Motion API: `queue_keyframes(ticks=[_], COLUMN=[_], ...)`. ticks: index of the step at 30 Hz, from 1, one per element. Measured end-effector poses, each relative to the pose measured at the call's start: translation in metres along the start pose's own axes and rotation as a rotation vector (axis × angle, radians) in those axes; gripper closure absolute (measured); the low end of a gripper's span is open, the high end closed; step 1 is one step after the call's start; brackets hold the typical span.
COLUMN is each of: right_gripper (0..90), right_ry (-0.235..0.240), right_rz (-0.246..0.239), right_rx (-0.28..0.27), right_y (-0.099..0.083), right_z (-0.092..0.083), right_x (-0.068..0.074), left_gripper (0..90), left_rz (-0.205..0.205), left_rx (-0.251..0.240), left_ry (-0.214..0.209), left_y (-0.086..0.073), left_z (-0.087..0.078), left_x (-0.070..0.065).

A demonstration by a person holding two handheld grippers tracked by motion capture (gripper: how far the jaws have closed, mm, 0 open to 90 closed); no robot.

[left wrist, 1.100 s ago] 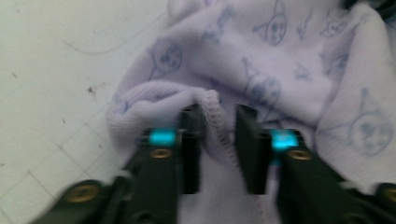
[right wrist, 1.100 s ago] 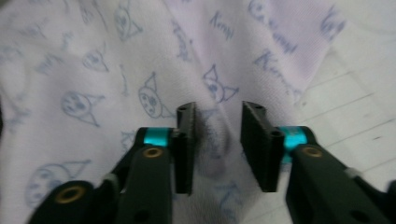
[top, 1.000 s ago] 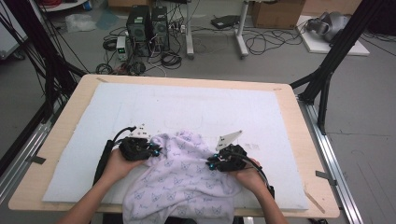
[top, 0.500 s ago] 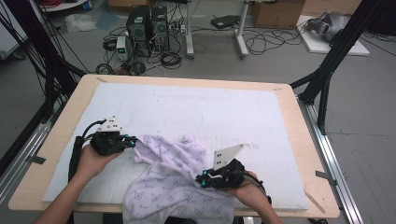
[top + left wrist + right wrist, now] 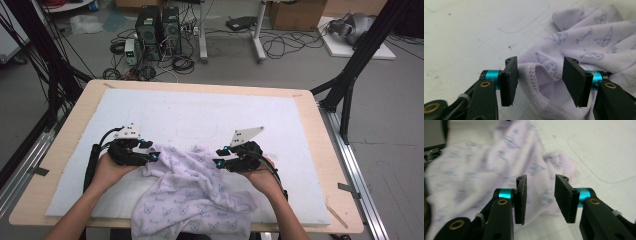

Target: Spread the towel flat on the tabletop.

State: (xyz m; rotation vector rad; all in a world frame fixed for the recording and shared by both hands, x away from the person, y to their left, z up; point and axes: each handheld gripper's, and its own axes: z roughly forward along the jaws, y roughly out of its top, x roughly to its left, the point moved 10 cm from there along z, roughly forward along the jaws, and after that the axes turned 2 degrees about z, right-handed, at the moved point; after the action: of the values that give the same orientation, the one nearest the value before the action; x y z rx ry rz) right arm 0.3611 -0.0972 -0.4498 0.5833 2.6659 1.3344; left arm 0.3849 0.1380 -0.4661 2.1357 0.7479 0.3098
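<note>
A pale lilac garment (image 5: pixel 190 195) printed with small cat faces lies crumpled on the white mat (image 5: pixel 210 110), and its lower part hangs over the near table edge. My left gripper (image 5: pixel 152 157) is at the garment's upper left edge. Its jaws have just been opening, and in the left gripper view (image 5: pixel 537 82) a folded hem of the garment (image 5: pixel 579 42) lies loosely between the parted pads. My right gripper (image 5: pixel 216 161) is at the upper right edge. Its jaws have also just been opening, and they stand apart (image 5: pixel 540 197) above the garment (image 5: pixel 474 162) without pressing it.
The mat covers most of the wooden tabletop (image 5: pixel 60 150), bare at the far half and on both sides. A faint rounded outline (image 5: pixel 195 131) is drawn on the mat. Beyond the far edge are computer towers (image 5: pixel 157 22), cables and black frame legs (image 5: pixel 350 85).
Both grippers were shut on the garment's top edge and now stand open. The left hand swung out left and came partway back; the right hand dipped toward the near edge, then moved farther away.
</note>
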Motion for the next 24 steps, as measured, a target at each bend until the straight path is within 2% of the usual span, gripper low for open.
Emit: queue_keyframes(ticks=[2,3,4,5,7,8,9,10,11,12,15,17,18,19,20,21,22,23,24], right_gripper=[58.5,57.1,57.1,56.3,56.4,58.5,75.1,75.1,82.7,82.7,84.8,85.0,85.0,85.0,85.0,85.0,85.0,85.0,85.0], right_ry=[0.005,0.012,0.012,0.018,0.017,0.024,0.066,0.066,0.080,0.080,0.077,0.041,0.041,0.007,-0.009,-0.063,-0.063,-0.118,-0.118], right_rz=[0.029,0.062,0.062,0.078,0.086,0.092,0.093,0.093,0.079,0.079,0.088,0.086,0.086,0.061,0.057,0.031,0.031,0.001,0.001], right_rx=[0.021,0.033,0.033,0.054,0.070,0.088,0.125,0.125,0.114,0.114,0.088,0.044,0.044,0.032,0.024,0.000,0.000,-0.006,-0.006], right_y=[-0.006,-0.011,-0.011,-0.016,-0.019,-0.023,-0.030,-0.030,-0.030,-0.030,-0.027,-0.015,-0.015,-0.009,-0.004,0.012,0.012,0.023,0.023], right_z=[0.011,0.024,0.024,0.033,0.039,0.044,0.053,0.053,0.054,0.054,0.043,0.023,0.023,0.012,0.005,-0.018,-0.018,-0.037,-0.037], right_x=[-0.010,-0.019,-0.019,-0.023,-0.025,-0.026,-0.023,-0.023,-0.020,-0.020,-0.021,-0.027,-0.027,-0.030,-0.031,-0.036,-0.036,-0.042,-0.042], left_gripper=[50.0,61.2,61.2,72.0,75.0,77.3,79.7,79.7,82.8,82.8,84.0,84.5,84.5,84.6,84.7,84.8,84.8,84.9,84.9], left_rz=[-0.001,0.004,0.004,0.009,0.014,0.017,0.018,0.018,0.020,0.015,-0.002,-0.011,-0.010,-0.010,-0.008,0.001,0.010,0.020,0.031], left_rx=[0.021,0.031,0.044,0.050,0.072,0.079,0.077,0.072,0.066,0.063,0.027,0.001,-0.029,-0.044,-0.067,-0.092,-0.105,-0.129,-0.147], left_ry=[-0.015,-0.024,-0.034,-0.044,-0.062,-0.068,-0.069,-0.064,-0.057,-0.052,-0.033,-0.017,-0.005,0.002,0.014,0.029,0.037,0.049,0.063], left_y=[-0.006,-0.009,-0.012,-0.014,-0.019,-0.020,-0.020,-0.019,-0.018,-0.016,-0.006,0.005,0.016,0.023,0.033,0.046,0.054,0.066,0.077], left_z=[0.005,0.008,0.010,0.012,0.017,0.019,0.019,0.019,0.018,0.018,0.013,0.010,0.007,0.004,0.000,-0.005,-0.008,-0.013,-0.018], left_x=[-0.001,-0.001,-0.003,-0.004,-0.006,-0.006,-0.006,-0.005,-0.004,-0.002,0.006,0.011,0.014,0.016,0.019,0.021,0.023,0.024,0.026])
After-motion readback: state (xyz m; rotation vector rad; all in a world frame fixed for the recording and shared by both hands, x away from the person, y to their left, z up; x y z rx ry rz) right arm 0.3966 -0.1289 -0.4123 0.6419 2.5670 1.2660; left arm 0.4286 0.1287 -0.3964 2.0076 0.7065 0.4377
